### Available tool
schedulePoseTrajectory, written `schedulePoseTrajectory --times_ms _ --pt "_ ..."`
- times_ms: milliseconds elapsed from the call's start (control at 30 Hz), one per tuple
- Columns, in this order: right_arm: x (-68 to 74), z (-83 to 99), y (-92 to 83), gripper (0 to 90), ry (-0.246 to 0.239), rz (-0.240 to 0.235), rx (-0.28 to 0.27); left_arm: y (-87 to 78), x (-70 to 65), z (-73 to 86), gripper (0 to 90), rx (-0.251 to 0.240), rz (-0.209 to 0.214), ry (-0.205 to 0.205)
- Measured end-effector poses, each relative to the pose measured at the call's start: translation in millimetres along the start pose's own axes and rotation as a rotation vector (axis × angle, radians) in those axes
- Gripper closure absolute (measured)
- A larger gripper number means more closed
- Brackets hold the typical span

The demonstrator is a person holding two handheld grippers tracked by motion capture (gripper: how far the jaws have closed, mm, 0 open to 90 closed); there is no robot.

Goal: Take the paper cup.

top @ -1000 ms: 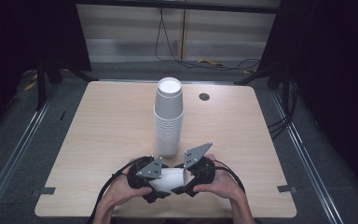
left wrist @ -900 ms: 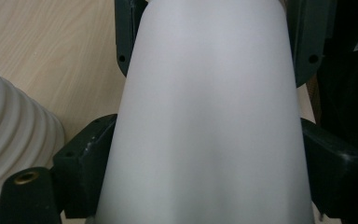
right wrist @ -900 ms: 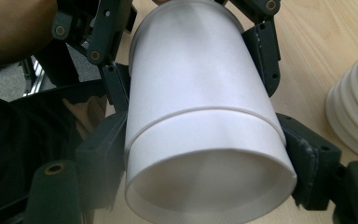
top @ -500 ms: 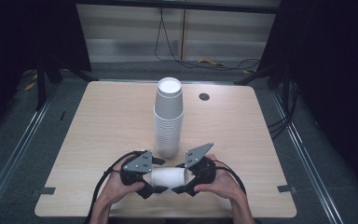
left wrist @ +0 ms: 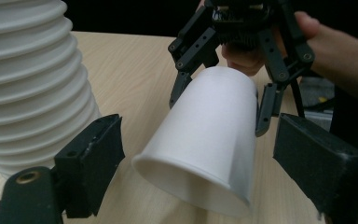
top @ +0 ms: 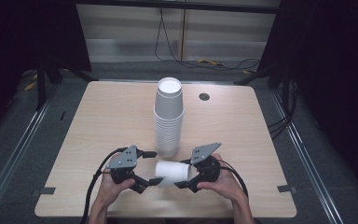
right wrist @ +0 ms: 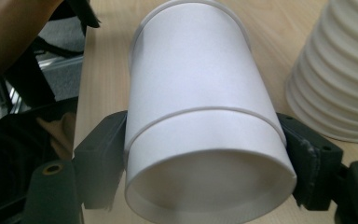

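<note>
- Leftward goes the left gripper (top: pixel 153 167) in the high view; the cup (top: pixel 171 172) lies sideways beside the stack (top: pixel 168 116).
- Left gripper view: jaws, just opening, flank the rim without touching.
- Right gripper view: the right gripper (right wrist: pixel 205 161) clamps the cup, so it likely carries it alone.

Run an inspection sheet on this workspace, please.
Surface: wooden table, bare and clean.
Job's things: paper cup held on its side; tall stack of paper cups upright behind it.
Clutter: small dark round spot; grey tape marks at the edges.
Grippers: right tongs clamp the cup's base end; left tongs have just been opening and flank its rim, pads apart from it.
Cables: one trails from each gripper; floor cables beyond the table.
Surroundings: dark curtains, floor rails.
</note>
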State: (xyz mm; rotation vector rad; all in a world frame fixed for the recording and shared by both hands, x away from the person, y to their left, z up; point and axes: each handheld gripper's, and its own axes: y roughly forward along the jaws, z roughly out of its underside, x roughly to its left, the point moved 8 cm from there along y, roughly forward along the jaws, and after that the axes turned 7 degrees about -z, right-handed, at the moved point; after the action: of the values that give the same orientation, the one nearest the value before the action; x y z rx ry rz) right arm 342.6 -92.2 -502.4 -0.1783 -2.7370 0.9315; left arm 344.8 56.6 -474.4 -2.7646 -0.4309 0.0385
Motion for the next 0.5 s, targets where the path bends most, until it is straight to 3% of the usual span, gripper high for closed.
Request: schedulePoseTrajectory --times_ms 267,500 --pt "-3.6 3.6 -4.4 24.0 0.023 0.012 -0.069 -6.5 4.3 2.1 15.6 -0.034 -0.035 -0.035" --pt "-3.5 5.6 -4.3 24.0 0.029 0.019 -0.139 -7.9 1.6 9.3 15.7 -0.024 -0.065 -0.076"
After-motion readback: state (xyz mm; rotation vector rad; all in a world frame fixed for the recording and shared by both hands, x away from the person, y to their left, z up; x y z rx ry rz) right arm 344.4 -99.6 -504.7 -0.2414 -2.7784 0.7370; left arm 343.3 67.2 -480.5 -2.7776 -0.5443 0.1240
